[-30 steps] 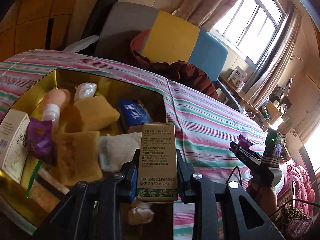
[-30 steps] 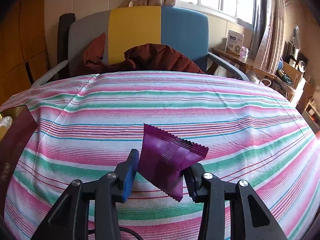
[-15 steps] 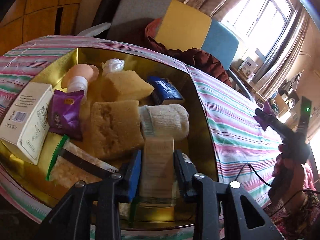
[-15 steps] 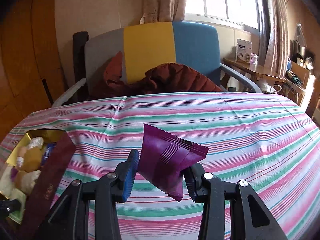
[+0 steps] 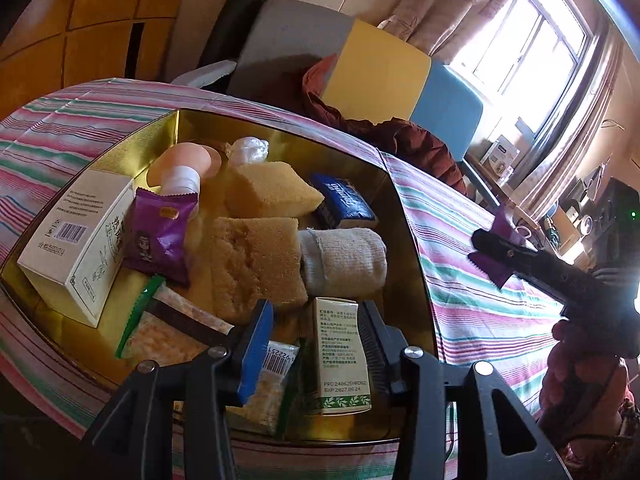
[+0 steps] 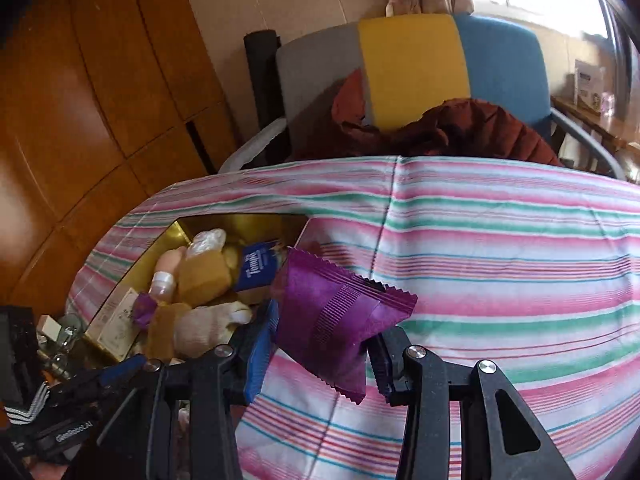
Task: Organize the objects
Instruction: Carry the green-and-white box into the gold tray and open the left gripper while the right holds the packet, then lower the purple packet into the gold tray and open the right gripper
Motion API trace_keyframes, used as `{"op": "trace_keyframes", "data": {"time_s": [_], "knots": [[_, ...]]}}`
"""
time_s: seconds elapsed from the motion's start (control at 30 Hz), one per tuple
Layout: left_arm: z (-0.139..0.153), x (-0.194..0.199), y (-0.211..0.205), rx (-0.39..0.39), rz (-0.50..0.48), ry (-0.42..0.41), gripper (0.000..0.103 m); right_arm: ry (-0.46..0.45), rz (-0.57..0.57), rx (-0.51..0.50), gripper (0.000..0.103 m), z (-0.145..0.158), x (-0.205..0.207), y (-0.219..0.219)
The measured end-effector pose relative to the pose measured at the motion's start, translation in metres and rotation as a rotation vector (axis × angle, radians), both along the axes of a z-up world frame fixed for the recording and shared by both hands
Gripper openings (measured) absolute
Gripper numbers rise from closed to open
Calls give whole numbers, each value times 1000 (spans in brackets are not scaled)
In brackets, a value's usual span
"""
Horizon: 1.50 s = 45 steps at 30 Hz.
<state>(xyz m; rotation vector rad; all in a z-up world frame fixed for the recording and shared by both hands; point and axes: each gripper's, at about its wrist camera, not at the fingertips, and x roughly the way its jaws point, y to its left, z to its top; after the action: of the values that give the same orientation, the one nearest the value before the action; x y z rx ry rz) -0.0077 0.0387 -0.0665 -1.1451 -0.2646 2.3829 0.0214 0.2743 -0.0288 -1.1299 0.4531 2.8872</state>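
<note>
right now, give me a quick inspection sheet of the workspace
surface: striped cloth, bare beside the tin
job's things: gold tin holds a white box, purple packet, two sponges, blue tissue pack, rolled sock, bottle; green-trimmed box stands at its near edge
clutter: snack bags in the tin
grippers: left gripper has just been opening, fingers clear of the green-trimmed box; right gripper shut on a purple sachet
cables: nothing seen
surroundings: chair with brown jacket, window, wood panels

Striped-cloth table (image 6: 500, 240) carries gold tin (image 5: 132, 148), filled with items.
</note>
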Motion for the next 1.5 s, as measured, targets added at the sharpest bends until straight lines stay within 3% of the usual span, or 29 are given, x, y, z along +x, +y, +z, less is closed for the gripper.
{"op": "trace_keyframes", "data": {"time_s": [0.4,0.5,0.57,0.67,0.77,0.83,1.0,1.13,1.17,1.2,1.5], "knots": [[6,-3,-9,15,40,6,44,-6,126,76,43,6,-19,-48],[9,-2,-12,16,48,20,44,25,111,134,42,16,-19,-47],[11,-2,-13,17,53,28,44,14,65,118,43,17,-17,-33],[11,-3,-13,25,50,25,44,-72,-40,94,44,0,-17,-5],[11,-1,-10,34,41,20,44,-191,-69,31,56,-30,-22,15],[12,1,-8,28,33,24,44,-210,-72,23,64,-44,-27,21],[16,6,-4,19,18,41,44,-209,-47,63,65,-58,-50,22],[16,7,-3,15,16,38,44,-218,-32,118,61,-67,-62,18],[16,7,-3,16,17,39,44,-220,-21,126,57,-67,-63,16],[16,7,-4,15,20,39,44,-224,-14,126,45,-69,-62,16],[14,5,-7,23,32,27,44,-168,-37,79,44,-53,-47,17]]}}
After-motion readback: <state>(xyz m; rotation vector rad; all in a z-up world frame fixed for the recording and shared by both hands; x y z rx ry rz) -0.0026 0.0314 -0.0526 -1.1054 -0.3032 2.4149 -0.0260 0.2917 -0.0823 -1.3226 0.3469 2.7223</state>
